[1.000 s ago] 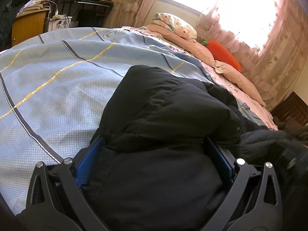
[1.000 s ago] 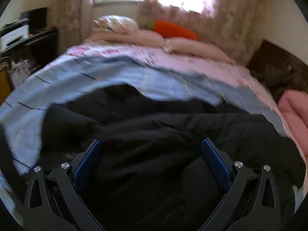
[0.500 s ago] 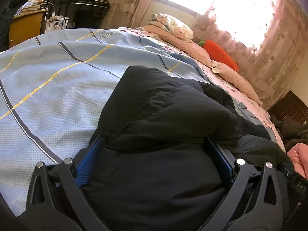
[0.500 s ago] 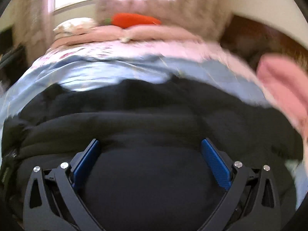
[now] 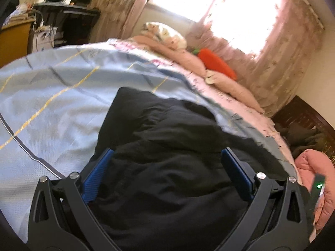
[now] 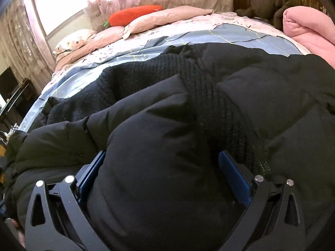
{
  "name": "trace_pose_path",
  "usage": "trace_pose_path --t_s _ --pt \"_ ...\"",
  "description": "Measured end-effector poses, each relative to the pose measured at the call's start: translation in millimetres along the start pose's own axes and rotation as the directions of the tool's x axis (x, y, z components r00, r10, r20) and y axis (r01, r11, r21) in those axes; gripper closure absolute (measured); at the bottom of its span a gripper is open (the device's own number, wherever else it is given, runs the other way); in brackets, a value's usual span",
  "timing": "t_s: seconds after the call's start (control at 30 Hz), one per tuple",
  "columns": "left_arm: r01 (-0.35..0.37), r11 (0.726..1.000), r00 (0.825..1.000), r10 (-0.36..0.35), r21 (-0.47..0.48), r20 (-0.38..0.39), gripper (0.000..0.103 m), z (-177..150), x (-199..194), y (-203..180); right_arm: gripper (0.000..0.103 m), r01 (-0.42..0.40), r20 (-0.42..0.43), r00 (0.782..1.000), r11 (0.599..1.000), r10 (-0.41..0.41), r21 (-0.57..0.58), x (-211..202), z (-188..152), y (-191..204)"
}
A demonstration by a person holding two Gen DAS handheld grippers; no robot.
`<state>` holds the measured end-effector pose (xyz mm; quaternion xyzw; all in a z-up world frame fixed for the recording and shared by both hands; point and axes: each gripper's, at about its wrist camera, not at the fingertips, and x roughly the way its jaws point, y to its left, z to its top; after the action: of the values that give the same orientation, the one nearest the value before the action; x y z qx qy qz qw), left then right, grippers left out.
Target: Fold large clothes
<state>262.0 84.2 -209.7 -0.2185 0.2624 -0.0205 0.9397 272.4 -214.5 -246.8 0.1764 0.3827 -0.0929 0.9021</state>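
A black padded coat (image 6: 159, 138) is seen bunched on a bed (image 5: 48, 113) covered by a pale blue checked sheet, mid-fold. The left gripper (image 5: 165, 167) is held with its jaws spread wide, a thick roll of the coat filling the gap between the blue pads (image 5: 96, 171); whether the fabric is actually pinched or merely pressed against cannot be told. The right gripper (image 6: 161, 171) is likewise spread, with the coat's puffy bulk lying between its pads and a ribbed knit panel (image 6: 201, 87) running across the garment just ahead. The step in hand is judged to be the gathering of one side of the coat before it is carried over the rest; the fold itself does not appear finished, since the coat is still lumped rather than flat. The next move is likely to call for both grippers to be closed firmly on the thick padding and brought across together, as slippery, springy fill may be expected to slide free or puff back open. Pink pillows (image 6: 167, 16) and a carrot-shaped cushion (image 6: 134, 14) are lined up by the curtained window, well apart from the coat. A pink quilt (image 6: 307, 31) lies near the coat's far edge and may crowd the fold on that side.
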Motion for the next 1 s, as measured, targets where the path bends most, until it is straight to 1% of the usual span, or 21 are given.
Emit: trace_pose_path --t_s 0.1,0.17,0.2,0.23,0.27,0.3,0.33,0.37,0.4,0.43,0.47,0.5,0.53,0.57,0.6,0.63,0.7,0.77,0.87,0.93,1.0 --pt "0.007 1.0 0.999 -0.008 0.018 0.036 0.002 -4 -8 -14 0.001 -0.01 0.012 1.0 1.0 0.01 0.019 -1 -1 -4" --pt "-0.028 0.999 0.996 0.024 0.043 0.091 0.002 -11 -16 -20 0.001 -0.019 0.011 1.0 0.999 0.019 0.025 -1 -1 -5" --pt "-0.05 0.998 0.989 0.044 0.044 0.142 0.002 -14 -25 -23 0.001 -0.021 0.01 1.0 0.999 0.021 0.025 -1 0 -6" --pt "-0.076 0.997 0.98 0.069 0.032 0.184 0.002 -17 -34 -25 0.001 -0.022 0.009 1.0 0.999 0.022 0.026 -1 0 -6" --pt "-0.111 0.994 0.958 0.107 -0.003 0.265 0.002 -19 -50 -31 0.001 -0.023 0.008 1.0 0.999 0.023 0.026 -1 0 -5" --pt "-0.106 0.994 0.94 0.106 -0.018 0.325 0.002 -20 -63 -39 0.001 -0.024 0.008 1.0 0.999 0.024 0.026 -1 0 -5" --pt "-0.099 0.995 0.919 0.092 -0.001 0.384 0.002 -21 -76 -55 0.001 -0.025 0.008 1.0 0.999 0.024 0.026 -1 1 -6" --pt "-0.101 0.994 0.909 0.08 0.03 0.408 0.002 -22 -82 -67 0.001 -0.029 0.01 1.0 0.999 0.029 0.029 -1 1 -6" --pt "-0.106 0.99 0.912 0.06 0.093 0.407 0.002 -23 -81 -87 0.001 -0.034 0.01 0.999 0.999 0.034 0.032 -2 1 -6" --pt "-0.093 0.982 0.938 0.032 0.163 0.346 0.002 -22 -68 -105 0.001 -0.045 0.011 0.999 0.998 0.045 0.04 -3 2 -9" --pt "-0.072 0.976 0.965 0.015 0.207 0.263 0.002 -23 -51 -114 0.001 -0.057 0.021 0.998 0.996 0.056 0.062 -6 2 -12" --pt "-0.054 0.969 0.987 0.016 0.24 0.157 0.002 -27 -28 -120 0.001 -0.061 0.021 0.998 0.995 0.06 0.078 -8 2 -16" --pt "-0.041 0.963 0.999 0.034 0.266 0.031 0.002 -34 0 -121 0.001 -0.07 0.009 0.998 0.993 0.07 0.093 -9 4 -20" --pt "-0.035 0.965 0.989 0.07 0.26 -0.129 0.002 -49 40 -114 0.004 -0.028 -0.029 0.999 0.994 0.031 0.106 -9 8 -26" --pt "0.034 0.986 0.985 -0.006 0.16 -0.171 0.002 -56 53 -95 0.002 -0.033 -0.041 0.998 0.996 0.037 0.083 -9 10 -27" --pt "0.021 0.987 0.989 0.002 0.158 -0.148 0.002 -58 54 -90 0.001 -0.073 -0.032 0.997 0.994 0.076 0.08 -14 12 -29" --pt "-0.018 0.978 0.989 0.048 0.207 -0.141 0.002 -60 57 -100 0.001 -0.025 -0.013 1.0 0.999 0.025 0.036 -31 19 -30" --pt "-0.067 0.964 0.987 0.102 0.259 -0.124 0.002 -64 61 -110 0.001 0.022 0.041 0.999 0.999 -0.021 -0.031 -53 28 -34" --pt "-0.076 0.96 0.986 0.112 0.269 -0.121 0.002 -65 63 -112 0.001 0.014 0.102 0.995 1.0 -0.013 -0.012 -81 42 -63" --pt "-0.077 0.96 0.986 0.112 0.268 -0.12 0.002 -66 61 -113 0.001 0.021 0.161 0.986 0.993 -0.04 0.119 -106 53 -114" --pt "-0.076 0.96 0.987 0.112 0.268 -0.118 0.002 -64 60 -110 0.001 -0.056 0.192 0.981 0.941 -0.01 0.334 -122 58 -189"
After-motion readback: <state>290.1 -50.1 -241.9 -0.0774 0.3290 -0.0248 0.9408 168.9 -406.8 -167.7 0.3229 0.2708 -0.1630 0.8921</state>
